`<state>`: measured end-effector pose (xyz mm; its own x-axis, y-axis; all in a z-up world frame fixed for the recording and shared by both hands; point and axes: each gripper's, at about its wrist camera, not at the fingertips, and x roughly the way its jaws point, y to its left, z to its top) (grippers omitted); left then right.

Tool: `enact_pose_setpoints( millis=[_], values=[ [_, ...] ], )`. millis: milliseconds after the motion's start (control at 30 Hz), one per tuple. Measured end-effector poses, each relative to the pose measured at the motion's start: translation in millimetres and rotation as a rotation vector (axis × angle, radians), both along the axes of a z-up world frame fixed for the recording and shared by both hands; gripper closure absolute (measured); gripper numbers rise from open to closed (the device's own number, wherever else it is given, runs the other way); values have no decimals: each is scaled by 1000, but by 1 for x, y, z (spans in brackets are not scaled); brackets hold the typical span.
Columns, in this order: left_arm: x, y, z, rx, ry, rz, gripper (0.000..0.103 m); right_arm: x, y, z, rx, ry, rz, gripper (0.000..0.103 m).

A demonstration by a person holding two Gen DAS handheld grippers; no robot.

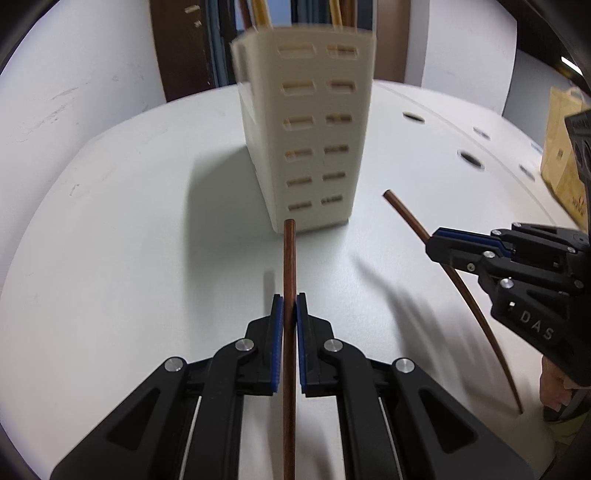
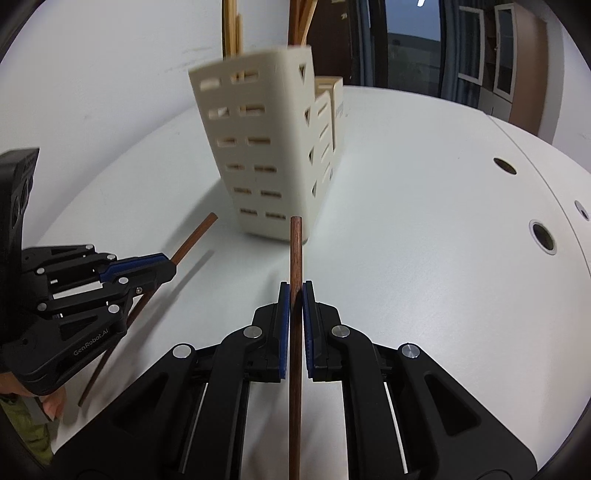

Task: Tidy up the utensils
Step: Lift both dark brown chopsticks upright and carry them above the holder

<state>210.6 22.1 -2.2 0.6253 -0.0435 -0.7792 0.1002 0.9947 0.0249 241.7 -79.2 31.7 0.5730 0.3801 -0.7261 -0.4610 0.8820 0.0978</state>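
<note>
A dark brown chopstick runs between the jaws of the left gripper, which are clamped on it, its end reaching toward the foot of the cream utensil holder. A second brown chopstick is clamped the same way in the jaws of the right gripper, just beside the first pair. The slotted holder stands upright on the table ahead of both grippers, with light wooden chopsticks and darker ones rising from its top. The table is white and smooth, with round holes along its right side. Behind it are a pale wall, a dark wooden door and windows. A yellowish paper bag sits at the table's far right.
</note>
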Motion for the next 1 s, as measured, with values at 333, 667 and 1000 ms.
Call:
enact_pose_setpoints(
  millis=[333,667,1000],
  values=[
    [-21,-12,52,-94,-219,-7,96,-14,-10,47,77,-151,-6,97],
    [-19,-24,95,-126,-398,-5,96,-18,-4,96,108,-256,15,97],
    [-24,-24,133,-135,-571,-12,96,-14,2,147,134,-355,35,97]
  ],
)
